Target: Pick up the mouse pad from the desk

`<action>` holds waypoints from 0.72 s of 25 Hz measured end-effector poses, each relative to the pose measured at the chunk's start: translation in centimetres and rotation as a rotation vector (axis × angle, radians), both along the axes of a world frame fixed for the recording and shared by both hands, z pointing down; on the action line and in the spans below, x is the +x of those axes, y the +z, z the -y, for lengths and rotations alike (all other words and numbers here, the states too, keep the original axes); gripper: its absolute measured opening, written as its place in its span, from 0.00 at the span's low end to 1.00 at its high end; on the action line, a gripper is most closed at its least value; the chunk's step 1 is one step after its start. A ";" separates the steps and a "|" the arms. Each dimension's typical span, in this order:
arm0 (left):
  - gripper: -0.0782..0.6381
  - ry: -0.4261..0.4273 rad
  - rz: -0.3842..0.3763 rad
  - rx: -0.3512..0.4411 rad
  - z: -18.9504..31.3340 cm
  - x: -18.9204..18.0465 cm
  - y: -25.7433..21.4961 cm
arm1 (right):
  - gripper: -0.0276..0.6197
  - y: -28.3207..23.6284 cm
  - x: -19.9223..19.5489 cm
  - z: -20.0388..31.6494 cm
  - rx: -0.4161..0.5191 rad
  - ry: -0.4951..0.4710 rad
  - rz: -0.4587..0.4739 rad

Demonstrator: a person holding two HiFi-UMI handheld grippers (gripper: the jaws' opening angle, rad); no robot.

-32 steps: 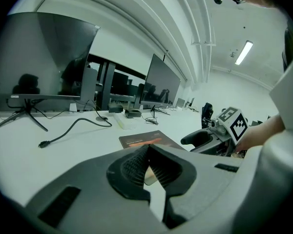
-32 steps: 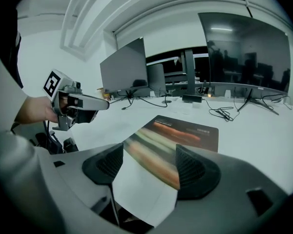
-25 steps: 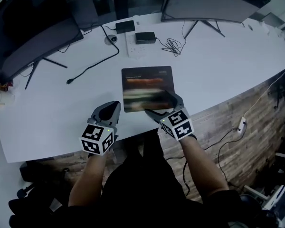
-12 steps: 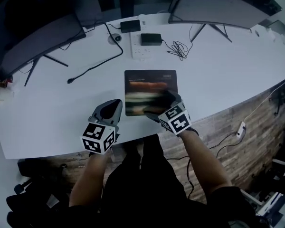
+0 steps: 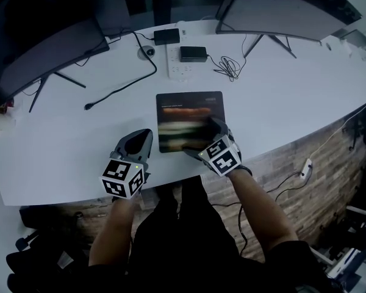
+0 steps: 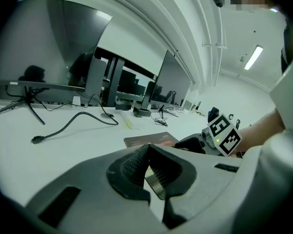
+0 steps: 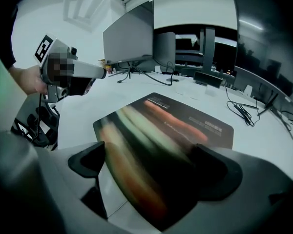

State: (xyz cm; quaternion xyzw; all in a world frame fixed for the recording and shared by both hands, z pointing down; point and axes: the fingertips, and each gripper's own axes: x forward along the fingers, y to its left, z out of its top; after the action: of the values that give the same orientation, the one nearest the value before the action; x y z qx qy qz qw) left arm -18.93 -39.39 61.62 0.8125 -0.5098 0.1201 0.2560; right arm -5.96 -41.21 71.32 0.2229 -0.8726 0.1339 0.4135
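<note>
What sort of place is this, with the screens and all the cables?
Most likely an office workstation. A long white desk carries two large monitors on stands, a power strip with loose cables around it, and a mouse pad near the front edge.

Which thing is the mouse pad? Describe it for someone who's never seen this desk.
On the curved white desk, look in front of the two monitors, near the front edge. The mouse pad lies flat there: a dark rectangle with orange and pale streaks, unlike the white power strip and small black boxes behind it.
</note>
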 end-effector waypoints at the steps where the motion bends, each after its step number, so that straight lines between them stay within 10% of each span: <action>1: 0.12 0.002 -0.002 0.001 0.0 0.2 0.0 | 0.88 0.0 0.0 0.0 0.004 0.003 0.006; 18: 0.12 0.020 0.003 0.017 -1.6 0.5 -1.6 | 0.85 -0.3 0.3 0.1 -0.017 0.001 -0.028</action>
State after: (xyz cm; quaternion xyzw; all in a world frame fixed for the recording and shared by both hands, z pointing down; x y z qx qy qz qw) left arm -18.46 -37.78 60.06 0.8196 -0.5031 0.1195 0.2468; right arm -5.65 -41.28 70.98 0.2217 -0.8654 0.1386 0.4274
